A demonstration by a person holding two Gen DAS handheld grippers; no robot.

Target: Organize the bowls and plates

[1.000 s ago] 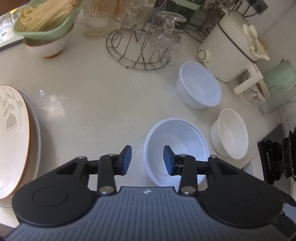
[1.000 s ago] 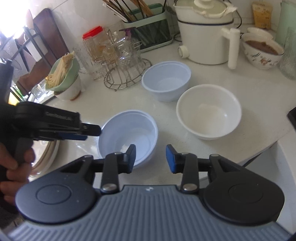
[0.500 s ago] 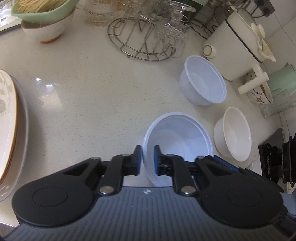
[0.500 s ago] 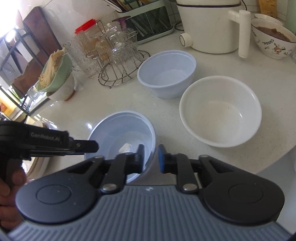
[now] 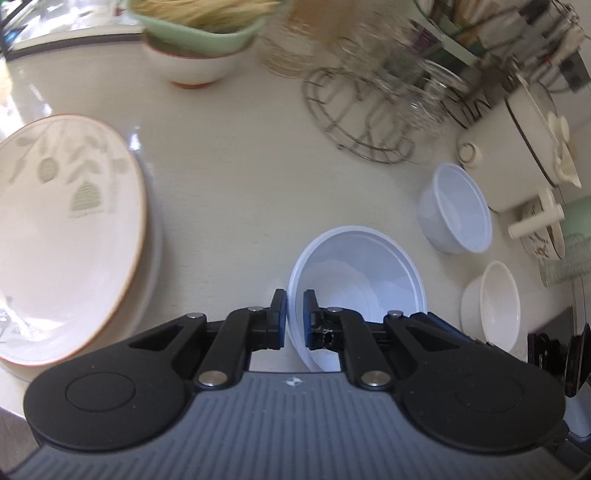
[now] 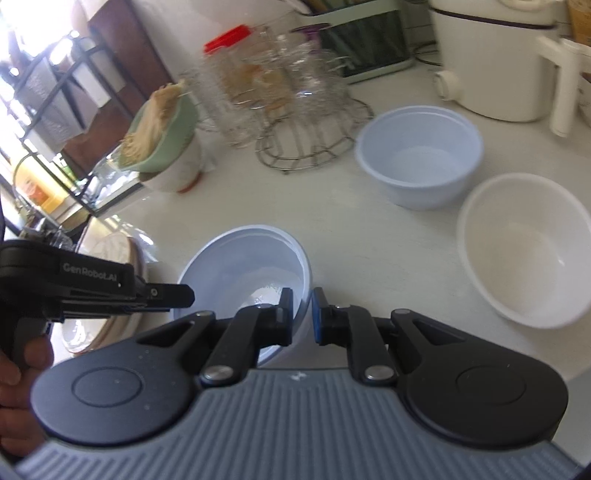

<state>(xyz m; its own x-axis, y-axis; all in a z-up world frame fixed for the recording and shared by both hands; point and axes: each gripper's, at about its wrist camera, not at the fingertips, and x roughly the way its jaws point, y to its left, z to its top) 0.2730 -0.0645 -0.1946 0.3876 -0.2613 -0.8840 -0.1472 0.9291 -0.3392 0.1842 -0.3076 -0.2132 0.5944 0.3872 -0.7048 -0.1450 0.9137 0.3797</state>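
Observation:
A pale blue plastic bowl (image 5: 364, 266) is held by both grippers above the white counter. My left gripper (image 5: 294, 319) is shut on its left rim. My right gripper (image 6: 303, 314) is shut on its right rim; the bowl also shows in the right wrist view (image 6: 243, 266), tilted. The left gripper's body (image 6: 92, 288) shows there at the bowl's left side. A second pale blue bowl (image 6: 419, 155) and a white bowl (image 6: 524, 251) stand on the counter to the right. A leaf-patterned plate (image 5: 62, 229) lies on a stack at the left.
A wire rack with glasses (image 5: 373, 110) stands behind the bowls. A green bowl of noodles (image 5: 195, 22) sits on a white bowl at the back left. A white cooker (image 6: 495, 59) and a patterned bowl (image 5: 543, 232) stand at the right. A stove (image 5: 557, 354) borders the counter's right edge.
Both grippers closed on the near blue bowl's rim from opposite sides, then lifted it and carried it left toward the plate stack. The other bowls stayed put.

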